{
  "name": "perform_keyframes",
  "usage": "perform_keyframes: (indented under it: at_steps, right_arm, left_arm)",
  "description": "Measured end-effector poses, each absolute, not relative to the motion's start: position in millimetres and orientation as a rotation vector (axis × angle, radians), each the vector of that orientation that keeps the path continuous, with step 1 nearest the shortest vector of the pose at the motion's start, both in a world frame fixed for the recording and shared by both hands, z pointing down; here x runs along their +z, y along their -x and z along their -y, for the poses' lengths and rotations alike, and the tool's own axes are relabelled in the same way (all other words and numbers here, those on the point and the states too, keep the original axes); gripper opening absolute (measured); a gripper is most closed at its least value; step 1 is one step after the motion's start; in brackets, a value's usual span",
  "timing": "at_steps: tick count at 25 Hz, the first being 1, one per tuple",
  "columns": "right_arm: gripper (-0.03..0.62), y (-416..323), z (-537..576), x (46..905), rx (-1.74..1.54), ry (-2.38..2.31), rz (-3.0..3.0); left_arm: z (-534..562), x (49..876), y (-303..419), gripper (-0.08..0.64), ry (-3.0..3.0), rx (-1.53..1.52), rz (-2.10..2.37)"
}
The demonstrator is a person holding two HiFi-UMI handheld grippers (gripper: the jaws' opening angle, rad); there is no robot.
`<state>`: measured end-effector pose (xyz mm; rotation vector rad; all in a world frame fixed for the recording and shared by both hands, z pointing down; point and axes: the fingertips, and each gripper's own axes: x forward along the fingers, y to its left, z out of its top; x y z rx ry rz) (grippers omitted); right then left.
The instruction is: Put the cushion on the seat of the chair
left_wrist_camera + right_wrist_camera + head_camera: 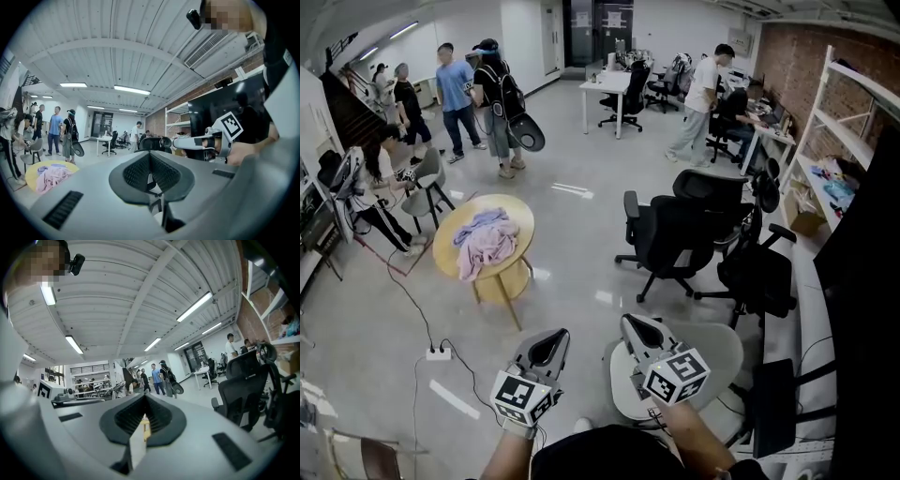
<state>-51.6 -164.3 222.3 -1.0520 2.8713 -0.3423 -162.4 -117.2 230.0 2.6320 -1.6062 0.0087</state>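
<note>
In the head view both grippers are held level at the bottom, side by side, with nothing in either. My left gripper [548,345] is shut, its pads meeting at the tip [150,152]. My right gripper [636,326] is shut too [144,397] and hangs over a pale grey rounded chair seat [717,352]. The left gripper view shows the right gripper [220,136] off to its right. Black office chairs [675,234] stand ahead on the right. I cannot pick out a cushion for certain.
A round yellow table [455,255] with a pink and blue cloth heap [486,242] stands ahead on the left. A power strip [439,353] and its cable lie on the floor. Several people [455,89] stand far back. Shelving [848,141] lines the brick wall on the right.
</note>
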Motion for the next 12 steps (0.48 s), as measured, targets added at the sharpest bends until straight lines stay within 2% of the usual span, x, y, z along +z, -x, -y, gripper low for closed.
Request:
perform_keyframes:
  at_steps: [12]
  right_arm:
    - [0.008, 52.0, 167.6, 226.5, -0.350, 1.047, -2.874]
  left_arm:
    - [122.7, 231.6, 158.5, 0.011, -2.638, 0.009, 1.601]
